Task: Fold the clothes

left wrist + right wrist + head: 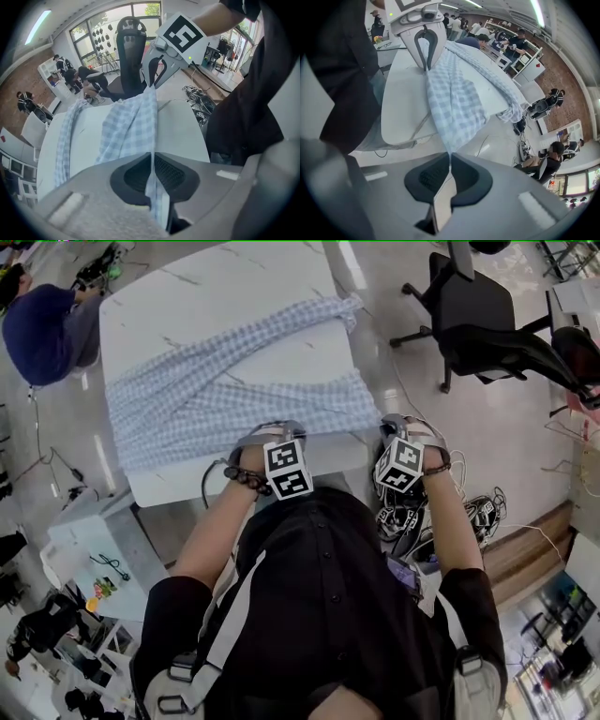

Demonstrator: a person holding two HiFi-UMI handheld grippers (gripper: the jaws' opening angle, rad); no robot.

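Left gripper [152,161] and right gripper [450,159] each clamp a near-edge corner of the checked shirt [225,381]. The rest lies ahead of them on the table [216,287]. The two-corner hold probably keeps the edge straight for folding over.

The left grey two-jaw tool [270,432] is held at the near edge of the white marble-patterned bench [216,287] and is pointed steeply down, its marker cube turned up. Its jaws are closed flat on a fold of the blue-and-white checked cloth [234,390]. The right grey two-jaw tool [405,430] is held just off the near right corner, likewise pointed down, with its jaws pinched on the same cloth. The bare left forearm [211,531] and right forearm [459,521] are extended forward from black short sleeves.
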